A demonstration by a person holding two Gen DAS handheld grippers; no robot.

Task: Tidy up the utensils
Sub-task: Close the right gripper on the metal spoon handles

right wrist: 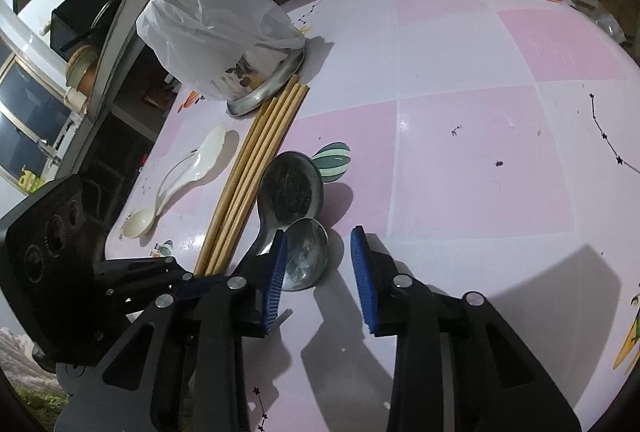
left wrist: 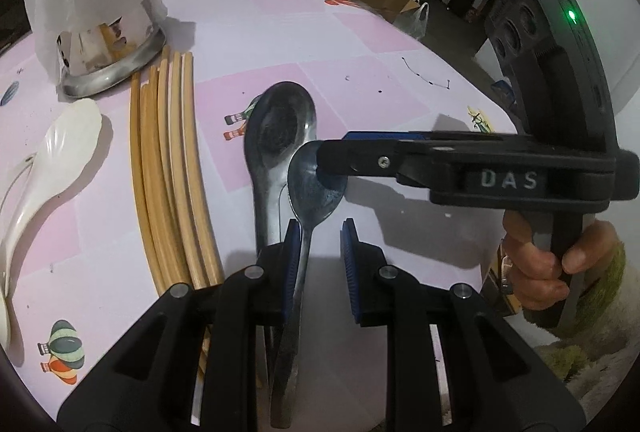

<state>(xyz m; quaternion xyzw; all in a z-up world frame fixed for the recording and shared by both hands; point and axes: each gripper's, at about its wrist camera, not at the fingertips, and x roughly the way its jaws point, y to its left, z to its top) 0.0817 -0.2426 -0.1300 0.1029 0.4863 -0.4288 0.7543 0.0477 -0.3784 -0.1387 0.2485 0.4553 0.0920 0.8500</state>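
Dull small metal spoon (left wrist: 314, 184) overlaps larger spoon (left wrist: 280, 128).

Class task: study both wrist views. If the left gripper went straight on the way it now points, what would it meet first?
Most likely the small metal spoon, whose handle already lies between the left gripper fingers; just beyond, the right gripper tip rests at that spoon's bowl. Depth is uncertain.

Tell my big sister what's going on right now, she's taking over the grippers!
Left gripper: open, small metal spoon handle between its pads, against one pad.
Right gripper: open, one finger by that spoon's bowl.
On the table: big metal spoon beside the small one, chopsticks lined up, two white spoons next to them, bagged holder behind.
Done: utensils lie grouped.
Left: placing the small spoon.
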